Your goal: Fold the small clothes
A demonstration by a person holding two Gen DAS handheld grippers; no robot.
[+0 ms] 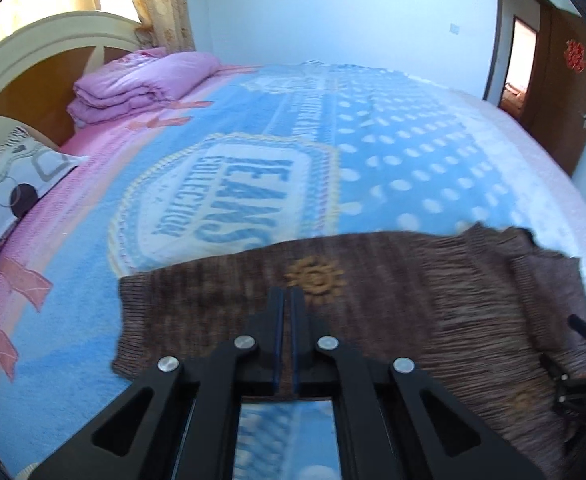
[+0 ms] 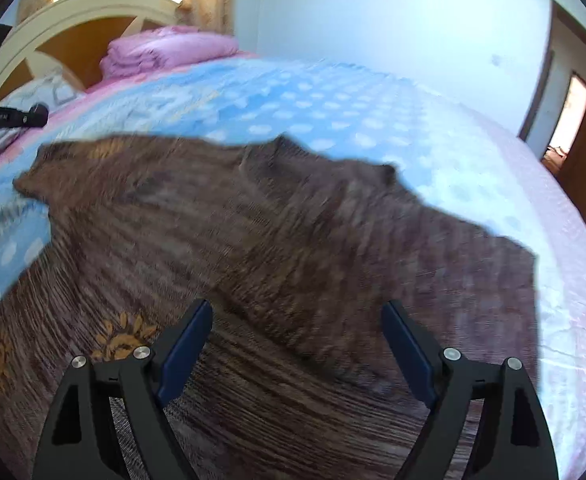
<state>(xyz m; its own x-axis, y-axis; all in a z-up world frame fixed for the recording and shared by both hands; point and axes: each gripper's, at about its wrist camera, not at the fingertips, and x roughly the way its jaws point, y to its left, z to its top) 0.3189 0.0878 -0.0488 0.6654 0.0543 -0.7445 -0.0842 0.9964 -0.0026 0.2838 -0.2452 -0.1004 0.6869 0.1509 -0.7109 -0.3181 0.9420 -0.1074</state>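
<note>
A bed [image 1: 473, 128] fills both views, covered by a blue blanket [image 1: 221, 128] with white dots and pink borders. Printed on the blanket inside a white badge is "JEANS COLLECTION" in blue letters, seen turned sideways from the left wrist view; other lettering farther up the blanket is too blurred to read.

Spread on the near part of the blanket lies a brown knitted sweater [image 1: 433, 300], striped in darker and lighter brown, with orange sun-like motifs woven in; one shows just beyond the left gripper's tips, two more at the lower left of the right wrist view. The sweater is blurred in both views.

At the head of the bed stand a cream and brown headboard [image 1: 45, 64], a folded pink quilt [image 1: 141, 84] and a patterned pillow [image 1: 5, 188]. A brown door [image 1: 561, 92] with a red ornament stands open at the far right.

The left gripper [image 1: 287, 300] has its jaws clenched together, with a narrow strip of the brown knit pinched between the blue pads, so it grasps the sweater's near edge. The blanket shows beneath the gripper's frame, so that edge looks raised off the bed.

The right gripper [image 2: 297, 316] has its jaws spread wide, released, gripping nothing, over the sweater's middle; whether the tips touch the knit I cannot tell.
</note>
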